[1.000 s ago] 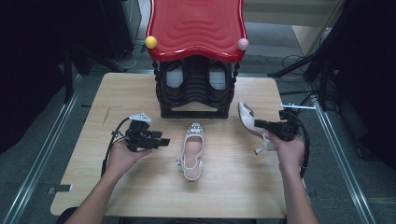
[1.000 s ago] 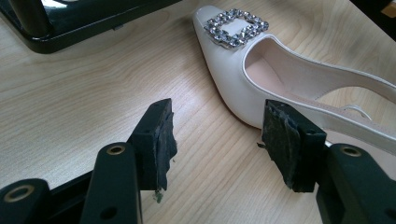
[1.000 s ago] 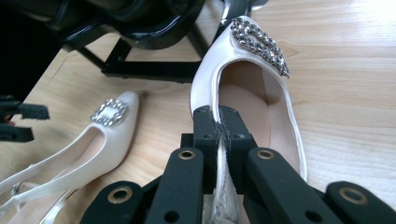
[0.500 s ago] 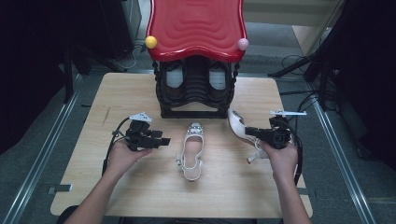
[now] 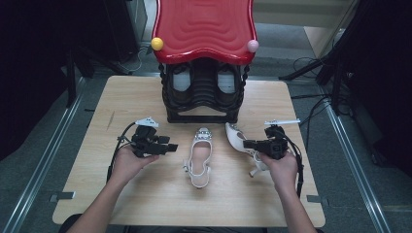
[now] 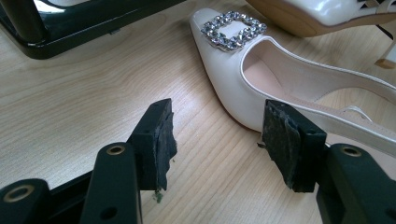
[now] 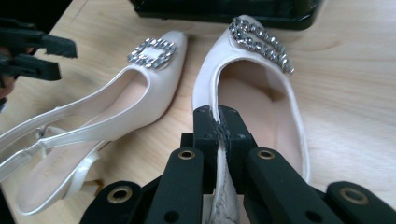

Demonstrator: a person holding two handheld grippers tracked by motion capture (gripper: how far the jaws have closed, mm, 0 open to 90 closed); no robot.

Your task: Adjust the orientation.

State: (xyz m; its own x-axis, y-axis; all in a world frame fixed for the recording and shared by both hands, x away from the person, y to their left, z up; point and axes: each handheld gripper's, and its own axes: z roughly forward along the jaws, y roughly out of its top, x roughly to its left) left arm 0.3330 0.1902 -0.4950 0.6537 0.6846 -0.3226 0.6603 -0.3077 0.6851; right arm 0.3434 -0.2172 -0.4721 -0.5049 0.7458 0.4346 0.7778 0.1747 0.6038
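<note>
A white slingback heel [image 5: 199, 155] with a rhinestone buckle lies flat on the wooden table [image 5: 145, 204], toe toward the rack. My left gripper [image 5: 170, 147] hovers just left of it, open with nothing between its jaws. In the left gripper view that shoe [image 6: 243, 84] lies beyond my left gripper [image 6: 217, 135], by its right pad. My right gripper [image 5: 250, 144] is shut on the side rim of the matching second heel [image 5: 236, 137], held tilted just right of the first. In the right gripper view my right gripper [image 7: 218, 126] pinches that shoe's [image 7: 261, 102] edge, with the first shoe [image 7: 140, 93] to its left.
A black shoe rack [image 5: 201, 97] with a red wavy top [image 5: 204, 29] stands at the table's back middle, a yellow ball [image 5: 157, 43] and a pink ball [image 5: 252, 46] on its corners. Its base [image 7: 224, 11] lies just past both toes. Metal rails flank the table.
My right gripper has carried the second heel leftward and slightly down, close beside the shoe on the table. The left gripper and the lying shoe have stayed put.
</note>
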